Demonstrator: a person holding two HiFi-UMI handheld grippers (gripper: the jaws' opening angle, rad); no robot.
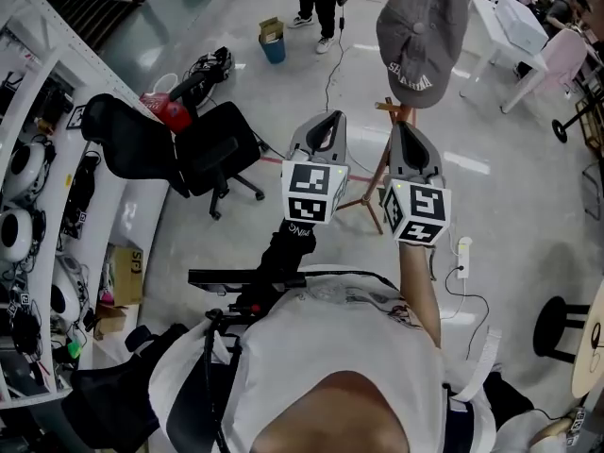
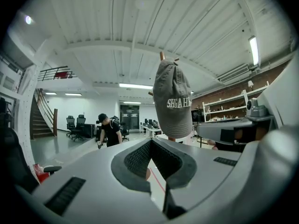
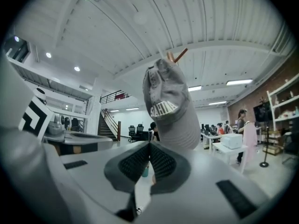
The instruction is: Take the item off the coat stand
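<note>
The baseball cap (image 1: 422,28) is faded grey with white block lettering, and the coat stand (image 1: 377,185) is brown wood. The left gripper (image 1: 332,114) and right gripper (image 1: 401,125) are light grey with dark textured pads (image 2: 138,158), each carrying a black-and-white square-marker cube. Left of the stand there's a black office chair (image 1: 203,149) and a blue bucket (image 1: 274,47).

**Open-plan office-lab, warehouse style**

Big open hall: polished concrete floor (image 1: 528,206), ribbed white ceiling (image 2: 117,27) w/ strip lights (image 2: 254,50), brick wall (image 2: 224,93) on one side. Black office chairs (image 1: 203,149), white desks (image 1: 510,26), ppl (image 3: 241,122) standing about in the bkgd. Staircase (image 2: 41,122) up to a railed mezzanine (image 2: 56,73). White racks (image 1: 38,111) crammed w/ gear, cardboard box (image 1: 125,274) beside them.
</note>
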